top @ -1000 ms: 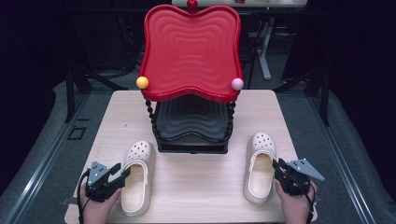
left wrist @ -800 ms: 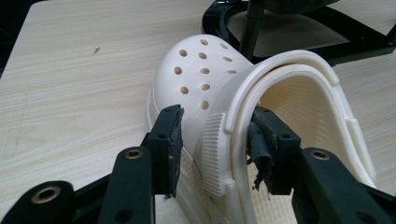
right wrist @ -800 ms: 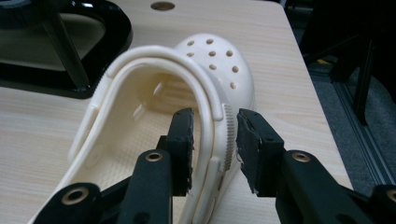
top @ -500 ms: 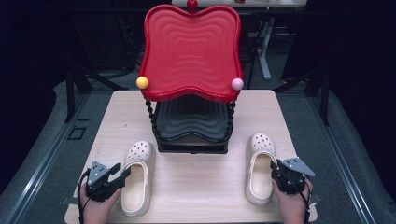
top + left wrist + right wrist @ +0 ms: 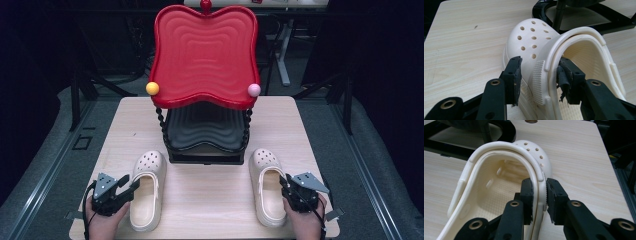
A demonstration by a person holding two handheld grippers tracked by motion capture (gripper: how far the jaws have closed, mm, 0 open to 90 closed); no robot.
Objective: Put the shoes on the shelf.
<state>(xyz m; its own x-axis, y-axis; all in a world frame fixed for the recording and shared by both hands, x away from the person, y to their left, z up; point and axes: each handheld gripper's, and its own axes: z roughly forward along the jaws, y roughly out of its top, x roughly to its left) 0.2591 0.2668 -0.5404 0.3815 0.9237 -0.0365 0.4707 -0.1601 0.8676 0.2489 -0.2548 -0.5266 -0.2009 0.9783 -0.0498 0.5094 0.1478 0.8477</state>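
Clogs | right claw (image 5: 539, 195) pinching right clog (image 5: 499, 182) wall, just closing | left claw (image 5: 539, 75) straddling left clog (image 5: 536, 42) rim, unclamped

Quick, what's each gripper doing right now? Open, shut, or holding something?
Left gripper: open, jaws astride the side wall of the left clog, with a gap showing.
Right gripper: jaws just closing, pinching the side wall of the right clog.

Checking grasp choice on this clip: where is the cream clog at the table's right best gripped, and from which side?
Grip the right clog by its outer side wall at the heel opening, coming from the table's near edge. That wall stands upright and thin, so one jaw fits inside the shoe and one outside. The right gripper already sits that way, its jaws having just closed on the wall.
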